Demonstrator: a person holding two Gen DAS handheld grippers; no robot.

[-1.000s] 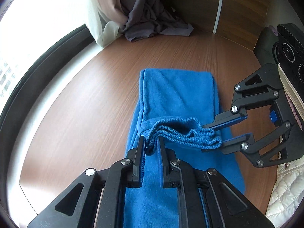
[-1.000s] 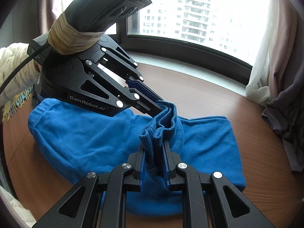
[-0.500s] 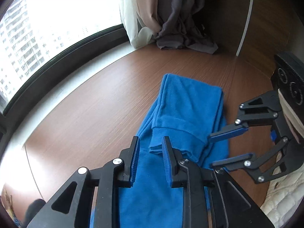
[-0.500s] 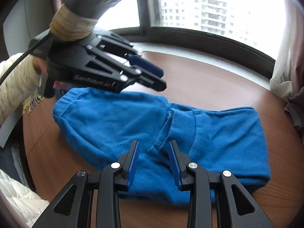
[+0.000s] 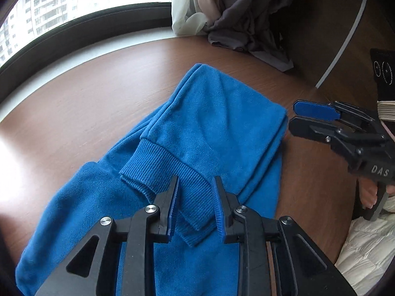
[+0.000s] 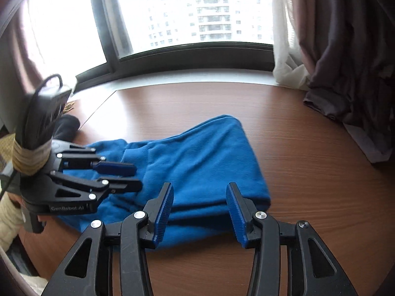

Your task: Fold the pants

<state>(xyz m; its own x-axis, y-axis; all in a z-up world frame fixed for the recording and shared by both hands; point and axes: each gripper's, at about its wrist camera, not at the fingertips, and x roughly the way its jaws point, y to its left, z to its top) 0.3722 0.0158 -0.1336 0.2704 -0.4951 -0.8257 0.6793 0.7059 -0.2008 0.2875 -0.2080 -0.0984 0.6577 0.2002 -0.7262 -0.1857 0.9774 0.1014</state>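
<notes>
The blue pants [image 5: 197, 133] lay folded on the wooden desk [image 5: 81, 103], ribbed cuffs [image 5: 170, 170] resting on top. The left hand-held gripper [image 5: 195, 202] had just opened narrowly above the cuffs, gripping nothing; the right hand-held gripper [image 6: 200, 212] had just opened wider, empty, over the near edge. Pressing the layers flat before the next fold seemed wise. Curtains [image 6: 345, 56] hung well clear.

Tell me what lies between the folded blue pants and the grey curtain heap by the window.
Only bare brown tabletop separates the blue pants from the curtain heap; the right wrist view shows that stretch best.
</notes>
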